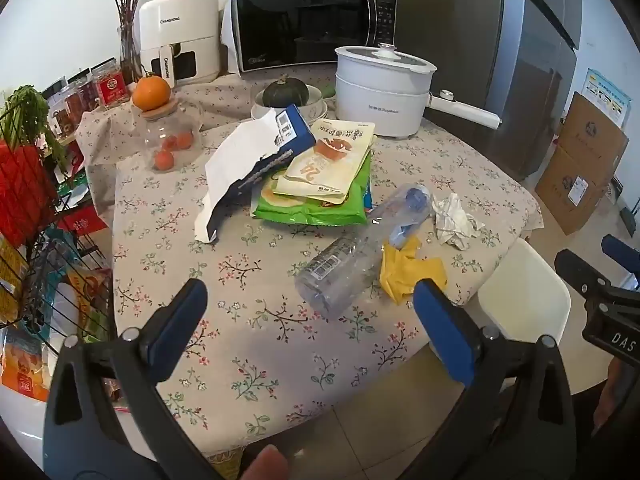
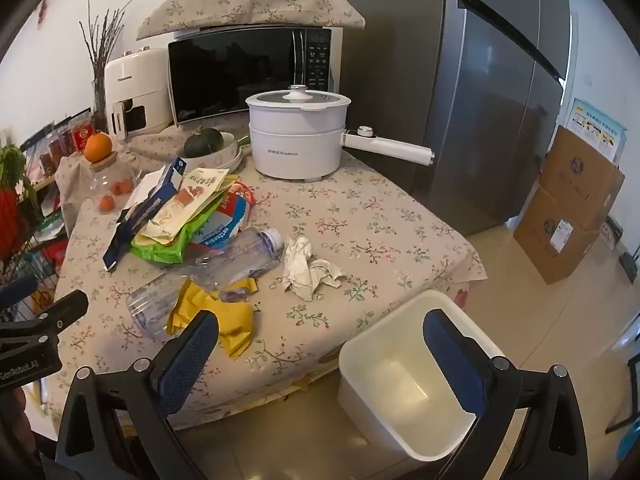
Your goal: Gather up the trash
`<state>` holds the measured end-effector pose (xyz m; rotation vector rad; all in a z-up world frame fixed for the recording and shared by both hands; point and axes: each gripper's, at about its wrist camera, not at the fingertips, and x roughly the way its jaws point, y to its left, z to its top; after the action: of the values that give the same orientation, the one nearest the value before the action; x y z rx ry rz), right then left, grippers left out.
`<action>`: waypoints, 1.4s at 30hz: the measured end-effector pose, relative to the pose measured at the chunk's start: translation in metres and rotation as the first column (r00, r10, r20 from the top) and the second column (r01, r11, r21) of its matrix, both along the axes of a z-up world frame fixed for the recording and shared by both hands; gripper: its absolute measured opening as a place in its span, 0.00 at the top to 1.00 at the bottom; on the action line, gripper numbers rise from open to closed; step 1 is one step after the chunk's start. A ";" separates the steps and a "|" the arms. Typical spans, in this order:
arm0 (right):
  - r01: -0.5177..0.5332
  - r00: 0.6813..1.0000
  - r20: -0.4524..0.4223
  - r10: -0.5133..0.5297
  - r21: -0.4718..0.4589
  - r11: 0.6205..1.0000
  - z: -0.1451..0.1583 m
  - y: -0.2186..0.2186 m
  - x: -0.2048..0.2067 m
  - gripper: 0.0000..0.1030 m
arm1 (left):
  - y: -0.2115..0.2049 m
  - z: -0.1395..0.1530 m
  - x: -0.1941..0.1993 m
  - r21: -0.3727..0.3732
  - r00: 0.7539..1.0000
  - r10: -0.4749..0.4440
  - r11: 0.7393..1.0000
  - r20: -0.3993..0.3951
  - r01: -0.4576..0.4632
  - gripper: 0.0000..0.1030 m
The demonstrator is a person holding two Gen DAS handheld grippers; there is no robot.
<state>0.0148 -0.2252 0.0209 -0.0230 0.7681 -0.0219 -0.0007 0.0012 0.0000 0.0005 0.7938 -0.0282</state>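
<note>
- Standing by, I see the table point(image 1: 248, 360) under its floral cloth filling the middle of both views, rubbish gathered toward its near right part, the appliances at the upper edge being no part of the job.
- Off the table's near right corner, lower right in the right wrist view, sits the white bin point(image 2: 384, 344), open-topped and seemingly with nothing in it; it looks like the place for the trash.
- The heap of snack packets point(image 1: 320, 184) with the torn blue-and-white box point(image 1: 248, 160) lies centre frame in the left view, farther from both grippers than the loose bits.
- The clear plastic bottle point(image 1: 352, 256) lies on its side, long axis running diagonally from lower left to upper right, base end toward the left gripper point(image 1: 310, 304), capped neck pointing away. Those jaws stand wide apart, holding nothing, and the bottle's base sits just above and between the blue pads, so I judge the left hand nearer; a grip across the barrel would need the jaws turned crosswise to that diagonal.
- The yellow wrapper point(image 2: 212, 312) touches the bottle's near side, right above the left pad of the right gripper point(image 2: 320, 344), which is also spread wide and empty.
- The crumpled tissue point(image 2: 308, 268) lies just right of the bottle's cap, apart from the heap.
</note>
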 end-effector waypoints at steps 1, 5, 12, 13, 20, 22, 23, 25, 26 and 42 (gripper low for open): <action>-0.002 1.000 -0.002 0.002 -0.004 1.000 0.000 0.000 0.000 0.00 | 0.001 0.000 0.000 -0.004 1.000 0.000 1.000 -0.002 0.000 0.01; 0.001 1.000 -0.005 -0.001 -0.019 1.000 -0.002 0.000 0.001 0.00 | 0.003 -0.001 -0.003 -0.016 1.000 -0.008 1.000 -0.013 0.007 0.01; 0.005 1.000 -0.004 -0.005 0.007 1.000 -0.002 0.000 0.001 0.00 | 0.005 0.000 -0.003 -0.035 0.999 -0.025 0.999 -0.035 0.023 0.01; 0.004 1.000 -0.005 -0.004 0.007 1.000 -0.003 0.000 0.002 0.00 | 0.003 -0.004 -0.001 -0.035 0.999 -0.025 0.999 -0.036 0.023 0.01; -0.001 1.000 -0.011 0.001 0.022 1.000 -0.005 0.001 0.001 0.00 | 0.004 -0.004 0.000 -0.035 0.999 -0.026 0.999 -0.040 0.025 0.01; -0.001 1.000 -0.008 0.001 0.019 1.000 -0.005 0.002 0.000 0.00 | 0.004 -0.004 0.000 -0.033 0.999 -0.028 0.999 -0.039 0.027 0.01; -0.001 1.000 -0.007 0.001 0.020 1.000 -0.005 0.002 -0.001 0.00 | 0.004 -0.004 0.000 -0.033 0.999 -0.028 0.999 -0.040 0.027 0.01; -0.001 1.000 -0.008 0.002 0.021 1.000 -0.005 0.003 0.001 0.00 | 0.005 -0.003 0.000 -0.037 0.999 -0.026 0.999 -0.039 0.025 0.01; -0.002 1.000 -0.009 0.002 0.021 1.000 -0.005 0.003 0.001 0.00 | 0.005 -0.003 0.000 -0.038 0.999 -0.025 0.999 -0.038 0.023 0.01; 0.002 1.000 -0.004 -0.002 0.060 0.998 -0.005 0.000 0.002 0.00 | 0.010 -0.004 0.003 -0.044 0.999 -0.013 0.999 -0.034 0.012 0.01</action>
<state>0.0169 -0.2249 0.0157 0.0350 0.7729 -0.0004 0.0028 0.0116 -0.0037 -0.0369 0.8275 -0.0574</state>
